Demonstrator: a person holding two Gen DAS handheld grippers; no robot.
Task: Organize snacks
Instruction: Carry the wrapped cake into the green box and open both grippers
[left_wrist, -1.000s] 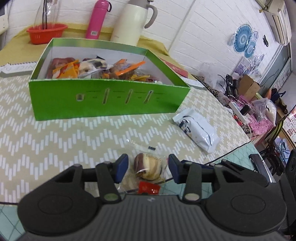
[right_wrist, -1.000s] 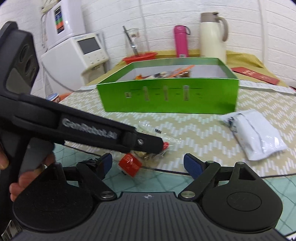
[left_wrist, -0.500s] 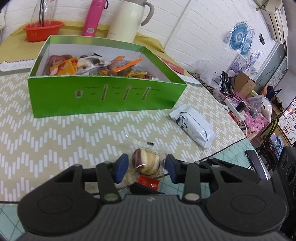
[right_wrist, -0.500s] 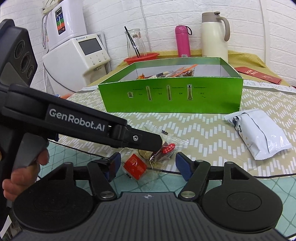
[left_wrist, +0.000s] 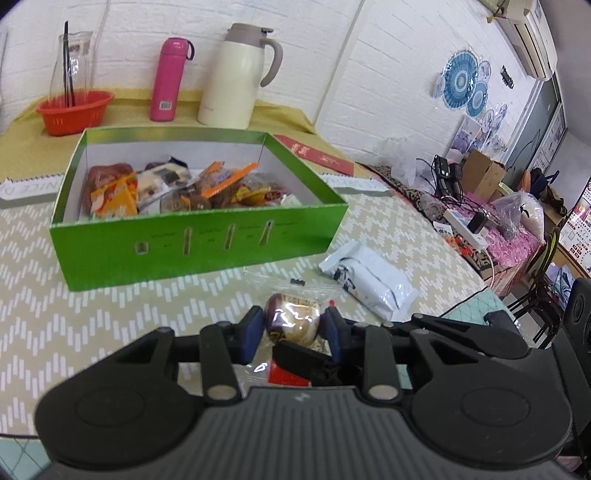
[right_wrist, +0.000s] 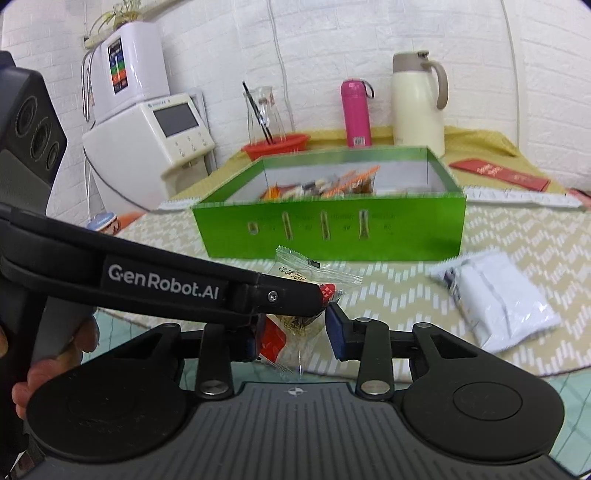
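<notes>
as jaws close: left tool (left_wrist: 291, 328) grips wrapped pastry (left_wrist: 293, 317) | right tool (right_wrist: 291, 334) apparently grazing wrapper

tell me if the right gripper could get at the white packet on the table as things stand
Probably yes. The white packet lies in the open on the tablecloth, off to the right gripper's own side, nothing over it. But its jaws have just been closing around the clear-wrapped snack, which it shares with the left gripper.

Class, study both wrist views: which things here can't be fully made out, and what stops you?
- Clear-wrapped snack, left wrist view: lower half hidden behind the left gripper.
- Same snack, right wrist view: middle covered by the left gripper's arm.
- Green box contents, right wrist view: front wall hides most.
</notes>
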